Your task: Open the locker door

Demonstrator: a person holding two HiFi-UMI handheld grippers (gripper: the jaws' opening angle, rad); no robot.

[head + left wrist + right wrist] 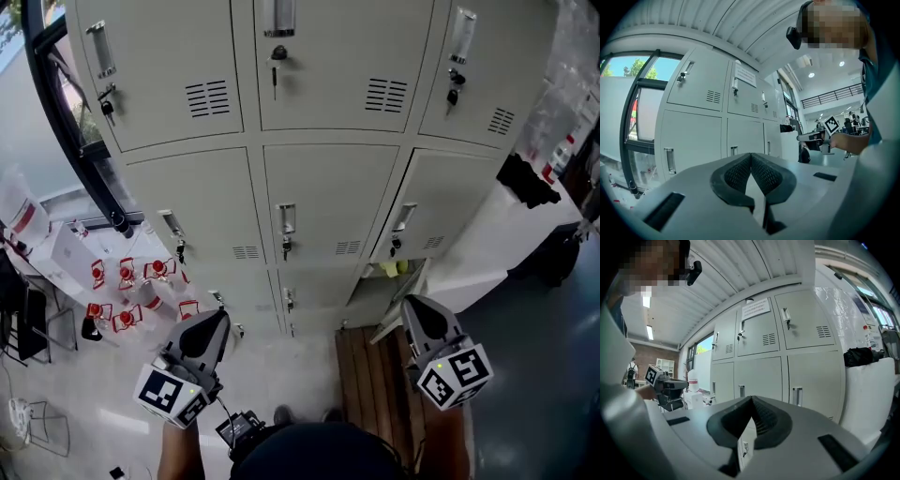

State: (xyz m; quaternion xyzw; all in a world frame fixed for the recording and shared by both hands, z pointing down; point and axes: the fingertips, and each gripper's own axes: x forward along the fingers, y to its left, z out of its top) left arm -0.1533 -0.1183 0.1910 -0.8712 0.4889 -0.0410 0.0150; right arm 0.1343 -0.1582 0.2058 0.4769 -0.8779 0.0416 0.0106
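The left gripper [214, 323] and right gripper [417, 314] hang low, each with its jaws together on nothing, well apart from the lockers. Just beyond the right one, the bottom-right locker door [405, 298] seems to stand ajar, while the doors above [328, 202] lie flush. Any further swing would probably go best with a firm grip at the free edge, following the hinge's arc.

Locker area in an industrial hall or workshop building. Bank of grey steel lockers [328, 202], stacked in rows. Corrugated metal ceiling [740, 23], mezzanine railing [829, 98] in the open hall behind, big framed window [628, 103], slatted wooden bench [370, 384] on a bare floor [291, 361].
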